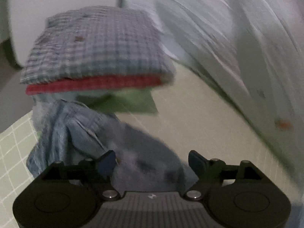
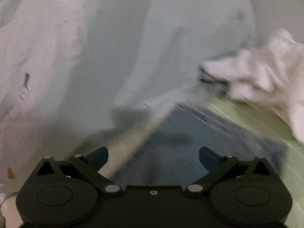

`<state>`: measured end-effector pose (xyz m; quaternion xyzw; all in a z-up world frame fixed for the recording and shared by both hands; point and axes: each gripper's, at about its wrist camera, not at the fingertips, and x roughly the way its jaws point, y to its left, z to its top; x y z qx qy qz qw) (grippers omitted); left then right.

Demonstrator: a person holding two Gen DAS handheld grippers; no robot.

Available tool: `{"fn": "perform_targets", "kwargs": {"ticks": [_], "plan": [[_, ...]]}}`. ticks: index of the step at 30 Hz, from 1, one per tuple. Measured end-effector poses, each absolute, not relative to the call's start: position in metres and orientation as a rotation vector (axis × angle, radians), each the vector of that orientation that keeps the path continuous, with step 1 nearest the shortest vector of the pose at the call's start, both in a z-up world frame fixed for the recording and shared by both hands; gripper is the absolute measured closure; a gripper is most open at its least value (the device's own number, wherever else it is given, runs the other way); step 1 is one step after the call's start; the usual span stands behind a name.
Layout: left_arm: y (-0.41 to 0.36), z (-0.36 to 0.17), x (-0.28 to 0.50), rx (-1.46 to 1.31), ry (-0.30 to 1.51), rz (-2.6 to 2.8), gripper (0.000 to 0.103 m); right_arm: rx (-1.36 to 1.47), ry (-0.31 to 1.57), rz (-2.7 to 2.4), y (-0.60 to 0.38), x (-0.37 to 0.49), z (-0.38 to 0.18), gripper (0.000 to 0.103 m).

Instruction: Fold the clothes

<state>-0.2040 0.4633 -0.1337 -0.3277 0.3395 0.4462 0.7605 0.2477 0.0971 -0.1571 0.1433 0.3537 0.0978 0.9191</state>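
Note:
In the left wrist view a crumpled blue garment [image 1: 79, 133] lies on the pale green mat [image 1: 199, 117] right in front of my left gripper [image 1: 152, 161], which is open with the cloth between and under its fingers. Behind it sits a folded stack [image 1: 95, 57]: blue check on top, then red, then green. In the right wrist view my right gripper [image 2: 153, 158] is open and empty above a flat blue cloth [image 2: 190, 144]. A crumpled white garment [image 2: 266, 76] lies at the right. Both views are motion-blurred.
A large white sheet with small orange prints [image 1: 237, 38] rises along the right of the left wrist view and fills the left and middle of the right wrist view [image 2: 76, 57]. The mat's white grid lines [image 1: 13, 152] show at the lower left.

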Motion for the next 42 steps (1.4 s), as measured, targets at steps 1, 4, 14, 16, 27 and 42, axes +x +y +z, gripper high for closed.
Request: {"fn": "perform_targets", "kwargs": {"ticks": [1, 4, 14, 16, 27, 42], "plan": [[0.453, -0.137, -0.196, -0.677, 0.776, 0.929, 0.018, 0.301, 0.738, 0.157, 0.085, 0.236, -0.164, 0.0], [0.421, -0.147, -0.172, -0.588, 0.867, 0.795, 0.018, 0.34, 0.779, 0.04, 0.054, 0.216, -0.186, 0.0], [0.321, -0.187, -0.099, -0.367, 1.086, 0.431, 0.018, 0.249, 0.85, -0.076, 0.03, 0.219, -0.225, 0.007], [0.307, -0.196, -0.095, -0.305, 1.136, 0.421, 0.018, 0.194, 0.838, -0.071, 0.037, 0.222, -0.224, 0.024], [0.299, -0.214, -0.118, -0.271, 1.256, 0.356, 0.006, 0.172, 0.814, 0.006, 0.019, 0.199, -0.222, 0.092], [0.273, -0.213, -0.163, -0.135, 1.316, 0.278, 0.001, 0.291, 0.854, -0.112, -0.111, 0.042, -0.226, 0.09]]}}
